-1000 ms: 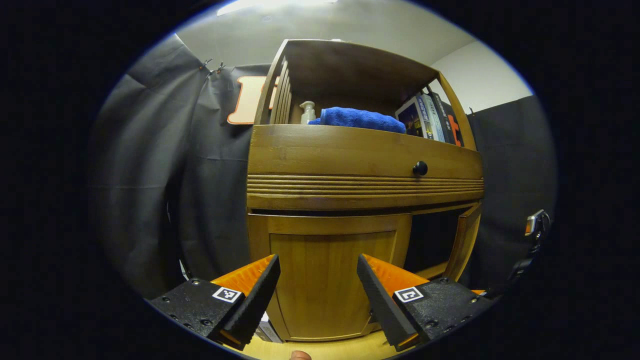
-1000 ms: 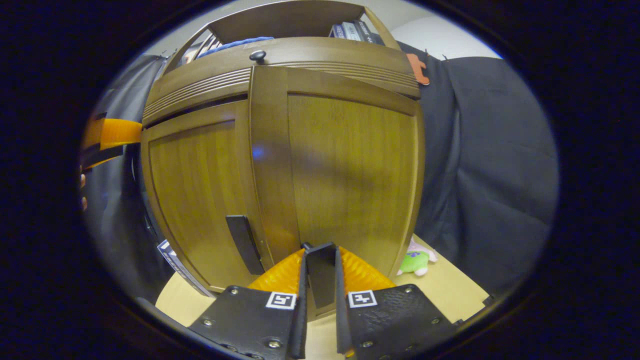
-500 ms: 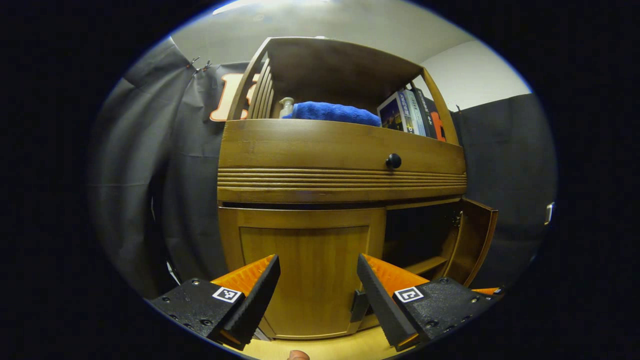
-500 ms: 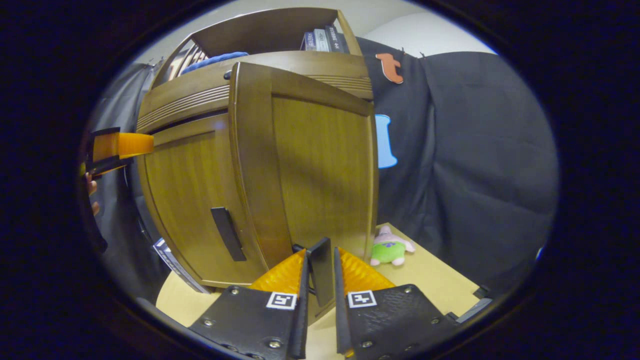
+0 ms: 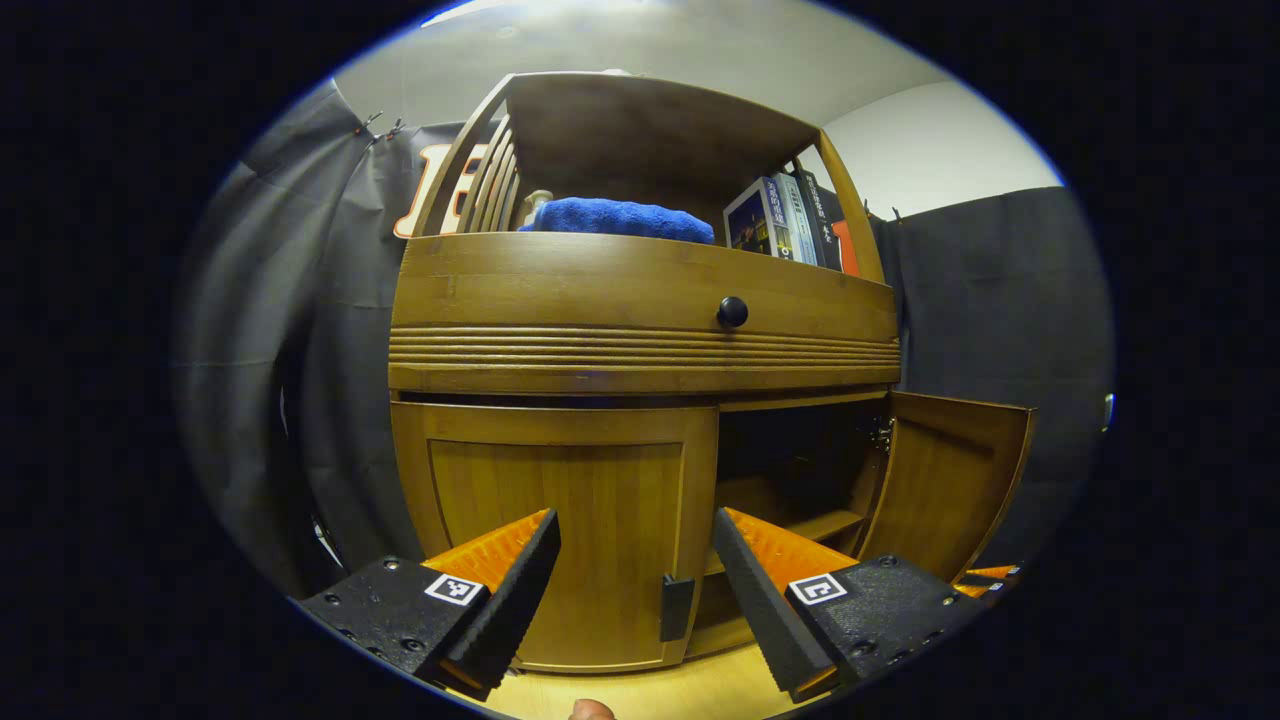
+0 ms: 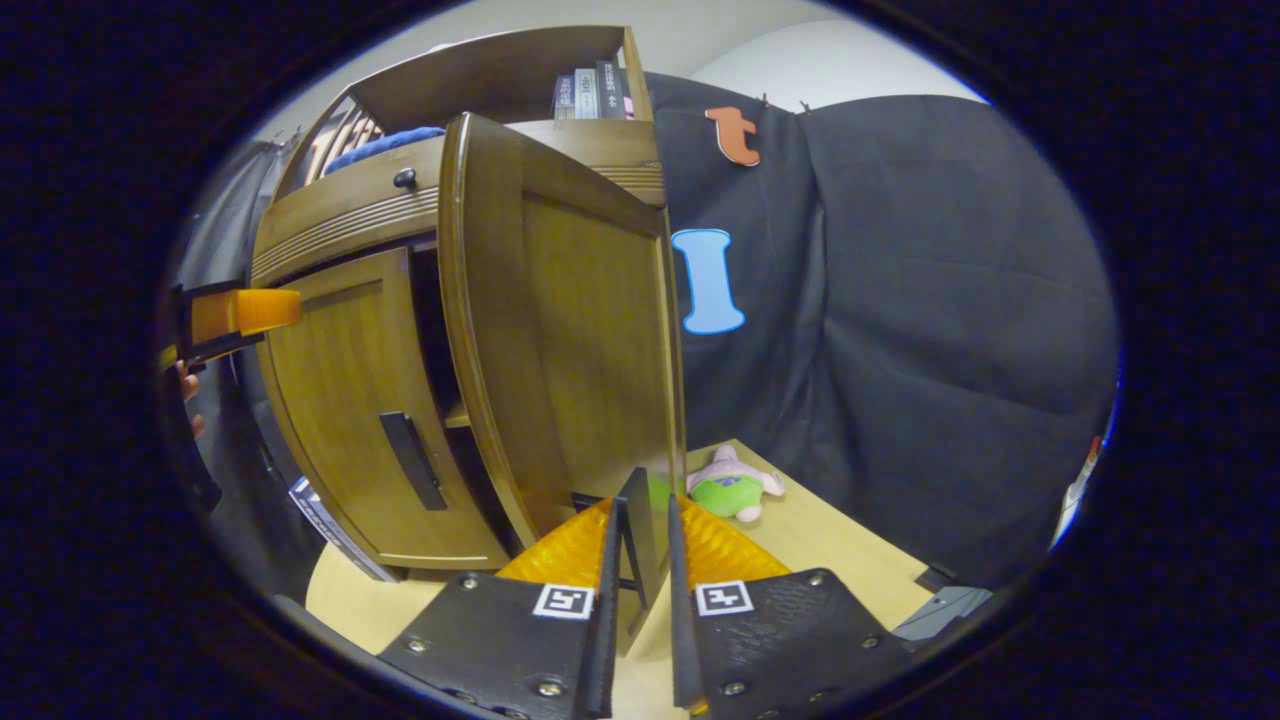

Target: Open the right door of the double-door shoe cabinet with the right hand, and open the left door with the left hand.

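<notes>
– Where's the right gripper (image 6: 640, 600)?
– Its fingers clench the right door's (image 6: 590, 330) handle (image 6: 637, 535); door swung wide.
– And the left gripper (image 5: 635, 590)?
– Spread apart, facing the shut left door (image 5: 555, 540). Stiff wood; grab its dark handle (image 5: 677, 607).

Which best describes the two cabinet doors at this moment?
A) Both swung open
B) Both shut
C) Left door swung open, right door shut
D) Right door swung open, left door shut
D: the right door stands swung out with the dark interior showing beside it, the right tool shut on its handle, while the left door sits flush, the open left tool not touching it.
</notes>
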Available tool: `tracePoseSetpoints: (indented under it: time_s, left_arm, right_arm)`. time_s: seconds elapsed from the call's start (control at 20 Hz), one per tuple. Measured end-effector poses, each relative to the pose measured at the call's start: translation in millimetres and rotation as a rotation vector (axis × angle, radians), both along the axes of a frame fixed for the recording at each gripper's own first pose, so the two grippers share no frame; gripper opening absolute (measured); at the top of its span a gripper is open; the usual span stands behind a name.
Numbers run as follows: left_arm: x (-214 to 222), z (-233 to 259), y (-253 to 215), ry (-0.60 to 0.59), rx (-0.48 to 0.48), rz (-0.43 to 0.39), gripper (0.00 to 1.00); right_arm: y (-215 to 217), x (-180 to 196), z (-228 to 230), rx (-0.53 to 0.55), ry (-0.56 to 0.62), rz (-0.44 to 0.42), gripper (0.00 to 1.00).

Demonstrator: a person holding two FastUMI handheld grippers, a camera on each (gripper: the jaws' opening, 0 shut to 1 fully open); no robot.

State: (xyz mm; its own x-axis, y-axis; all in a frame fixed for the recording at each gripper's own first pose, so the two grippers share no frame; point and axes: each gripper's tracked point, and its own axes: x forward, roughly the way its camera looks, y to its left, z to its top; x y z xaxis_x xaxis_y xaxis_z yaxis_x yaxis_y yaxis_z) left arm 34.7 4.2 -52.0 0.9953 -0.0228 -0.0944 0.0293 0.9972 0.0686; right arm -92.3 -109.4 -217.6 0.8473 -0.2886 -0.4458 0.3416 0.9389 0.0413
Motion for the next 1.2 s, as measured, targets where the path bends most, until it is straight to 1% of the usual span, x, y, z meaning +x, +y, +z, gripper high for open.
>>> tracePoseSetpoints:
  time_s: [0.2, 0.35, 0.5, 0.55, 0.6, 0.65, 0.7, 0.75, 0.8, 0.85, 0.9, 0.95, 1.1, 1.2]
  left_arm:
    - [2.5, -8.4, -5.4, 0.014, -0.001, 0.009, 0.95]
    - [5.6, -19.7, -6.7, 0.037, -0.002, 0.019, 0.95]
    - [12.2, -28.4, -8.6, 0.052, -0.003, 0.029, 0.95]
    - [14.3, -32.5, -10.2, 0.058, 0.000, 0.032, 0.92]
    - [17.1, -35.7, -11.6, 0.062, 0.002, 0.032, 0.92]
    - [19.6, -39.8, -13.7, 0.065, 0.004, 0.032, 0.96]
    - [22.9, -43.7, -15.6, 0.070, 0.005, 0.033, 0.92]
    - [26.1, -49.0, -17.3, 0.077, 0.008, 0.035, 0.92]
    - [30.0, -54.3, -17.5, 0.086, 0.011, 0.039, 0.95]
    - [33.4, -59.6, -18.8, 0.096, 0.013, 0.041, 0.95]
    - [38.0, -65.0, -19.5, 0.107, 0.016, 0.046, 0.91]
    - [40.6, -71.6, -20.3, 0.117, 0.018, 0.051, 0.91]
    - [52.2, -93.3, -20.1, 0.151, 0.022, 0.073, 0.78]
    - [55.7, -112.1, -14.8, 0.183, 0.021, 0.089, 0.72]
  right_arm:
    - [-15.6, -7.2, 0.0, -0.010, 0.010, -0.004, 0.23]
    - [-33.1, -13.9, 2.4, -0.038, 0.019, -0.023, 0.23]
    - [-42.5, -15.9, 3.5, -0.021, 0.017, -0.035, 0.23]
    - [-50.4, -15.7, 0.6, -0.029, 0.019, -0.043, 0.21]
    - [-55.3, -17.0, 2.3, -0.037, 0.021, -0.047, 0.16]
    - [-60.1, -18.3, 3.0, -0.042, 0.023, -0.050, 0.16]
    - [-64.3, -18.9, 4.3, -0.045, 0.024, -0.050, 0.16]
    - [-68.7, -19.4, 5.0, -0.047, 0.025, -0.050, 0.16]
    - [-72.5, -19.7, 5.4, -0.049, 0.025, -0.050, 0.16]
    - [-76.7, -19.8, 6.3, -0.053, 0.026, -0.051, 0.16]
    - [-80.6, -19.0, 5.8, -0.057, 0.028, -0.051, 0.16]
    - [-83.9, -20.2, 6.2, -0.057, 0.031, -0.049, 0.16]
    - [-88.1, -20.1, 6.3, -0.050, 0.033, -0.037, 0.16]
    - [-90.7, -20.7, 6.8, -0.053, 0.039, -0.021, 0.16]
